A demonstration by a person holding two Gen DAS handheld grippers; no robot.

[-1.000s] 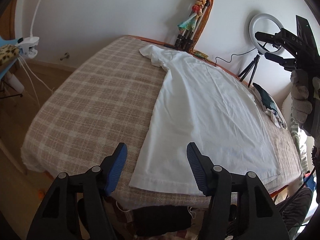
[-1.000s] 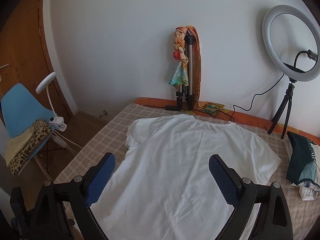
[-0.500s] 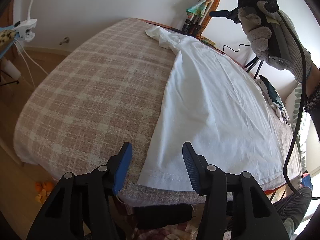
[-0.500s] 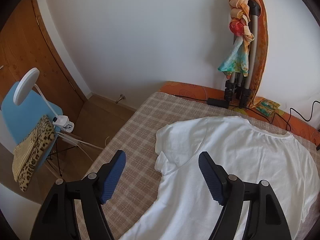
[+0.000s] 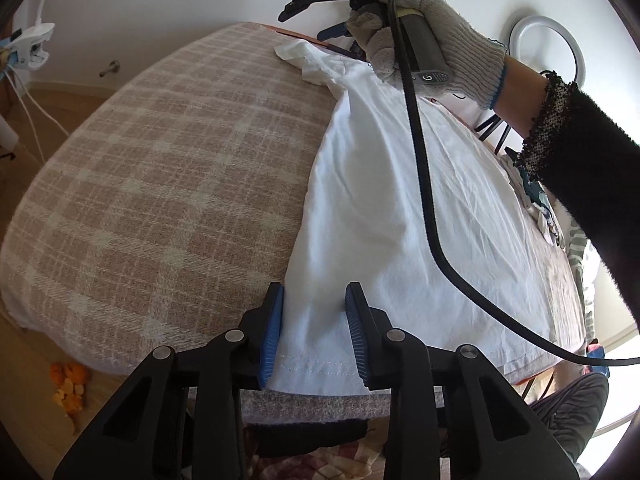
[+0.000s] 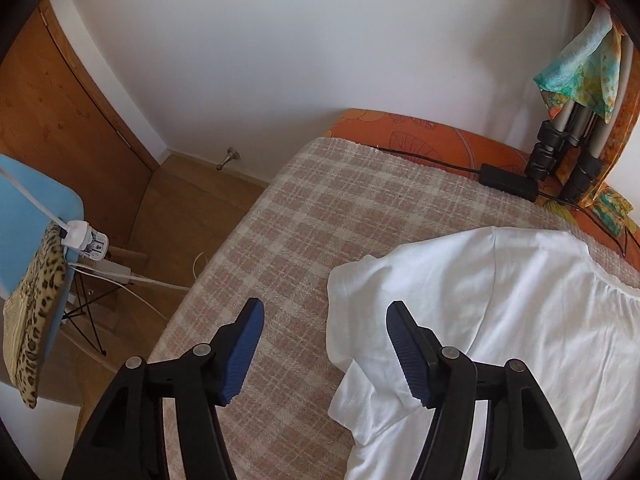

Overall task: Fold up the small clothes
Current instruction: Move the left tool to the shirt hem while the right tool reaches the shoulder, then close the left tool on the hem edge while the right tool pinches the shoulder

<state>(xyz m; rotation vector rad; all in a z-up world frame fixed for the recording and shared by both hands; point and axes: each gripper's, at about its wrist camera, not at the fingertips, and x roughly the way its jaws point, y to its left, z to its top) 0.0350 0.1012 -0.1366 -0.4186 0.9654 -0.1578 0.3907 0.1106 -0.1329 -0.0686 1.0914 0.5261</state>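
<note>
A white T-shirt [image 5: 400, 208] lies spread flat on the plaid bed cover [image 5: 160, 168]. My left gripper [image 5: 316, 334] is open, its blue pads on either side of the shirt's near left hem corner, low over the cloth. In the right wrist view the shirt's sleeve [image 6: 384, 308] lies bunched at the far left of the shirt [image 6: 520, 320]. My right gripper [image 6: 324, 350] is open above the sleeve's edge, holding nothing. The right gripper [image 5: 320, 8] with its gloved hand also shows in the left wrist view, above the sleeve.
A black cable [image 5: 424, 184] hangs from the right gripper across the shirt. A tripod with a colourful scarf [image 6: 576, 120] and a black adapter [image 6: 508, 180] stand at the bed's far edge. A ring light [image 5: 544, 52] is at the back right. A blue chair [image 6: 36, 264] stands left of the bed.
My left gripper has dropped to the hem corner and its jaws have narrowed around it. My right gripper has moved left and down toward the sleeve.
</note>
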